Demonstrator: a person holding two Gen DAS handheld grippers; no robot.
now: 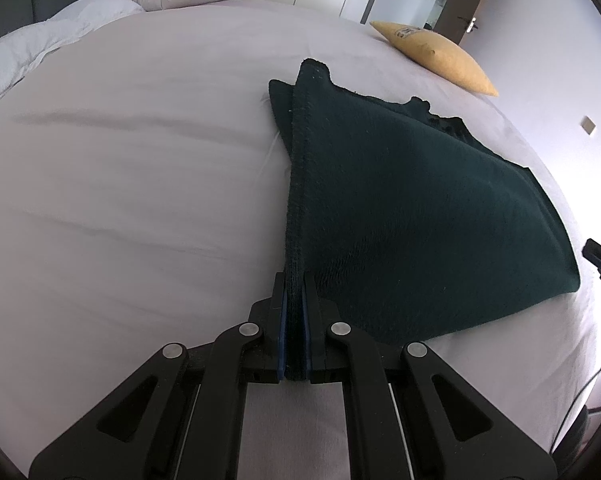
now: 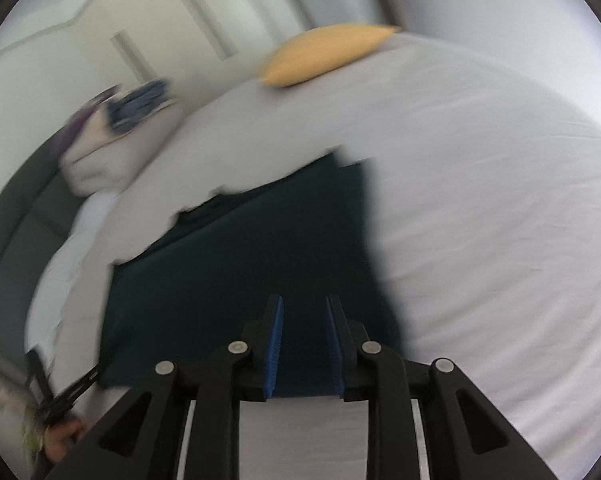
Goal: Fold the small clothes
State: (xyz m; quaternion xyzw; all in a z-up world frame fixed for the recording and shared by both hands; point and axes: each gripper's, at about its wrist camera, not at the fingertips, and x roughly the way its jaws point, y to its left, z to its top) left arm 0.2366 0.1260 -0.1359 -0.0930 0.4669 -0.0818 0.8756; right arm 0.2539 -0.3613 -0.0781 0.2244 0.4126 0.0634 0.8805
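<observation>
The left gripper [image 1: 294, 280] is clamped on the near hem of a dark green garment [image 1: 400, 208], which lies folded on the white bed sheet [image 1: 140, 180]. The right gripper [image 2: 303, 302] hovers over the garment's near edge, jaws parted with nothing pinched. A yellow pillow [image 1: 436, 56] rests at the far right.

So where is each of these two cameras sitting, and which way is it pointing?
Left wrist view: sits on the left gripper, looking forward and down over the bed; its fingers are clamped on the dark green cloth; the other gripper's tip peeks in at the right edge.
Right wrist view: sits on the right gripper, looking down over the same cloth; its jaws stand apart, nothing pinched; a hand shows lower left.
Shared: cloth, bed, yellow pillow.
</observation>
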